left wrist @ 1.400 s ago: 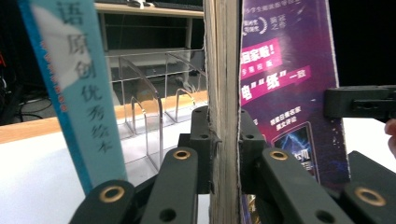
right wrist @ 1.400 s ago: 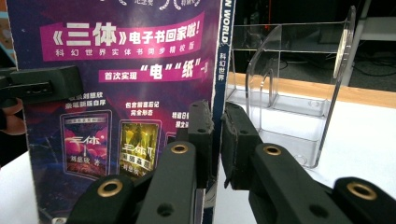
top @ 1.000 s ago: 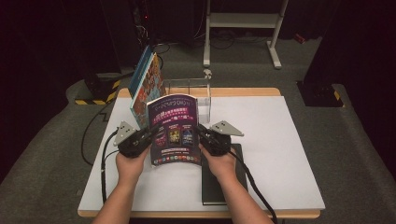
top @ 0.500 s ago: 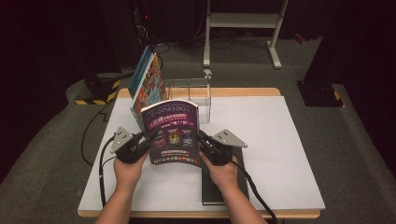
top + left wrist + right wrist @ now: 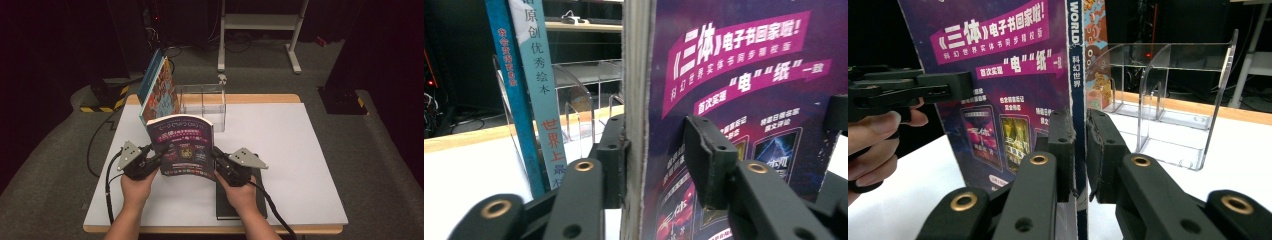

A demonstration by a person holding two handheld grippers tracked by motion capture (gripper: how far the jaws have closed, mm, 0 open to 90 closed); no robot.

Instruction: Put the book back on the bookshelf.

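Where dark room meets white table (image 5: 300,150), right gripper (image 5: 1079,150) pinching purple book (image 5: 184,145), left gripper (image 5: 654,160) seemingly loosened, just been opening.

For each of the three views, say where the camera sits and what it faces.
High view: above the table, looking down; forearms, left gripper, right gripper.
Left gripper view: on its gripper, facing the purple book's page edge, jaws just opening.
Right gripper view: on its gripper, shut on the spine.
Shared: book, clear rack.

Light falls from overhead onto the white table (image 5: 300,150), bright against a dim, near-black room. Close up, the claw arms blur softly; the clear stand (image 5: 1178,100) catches faint glare.
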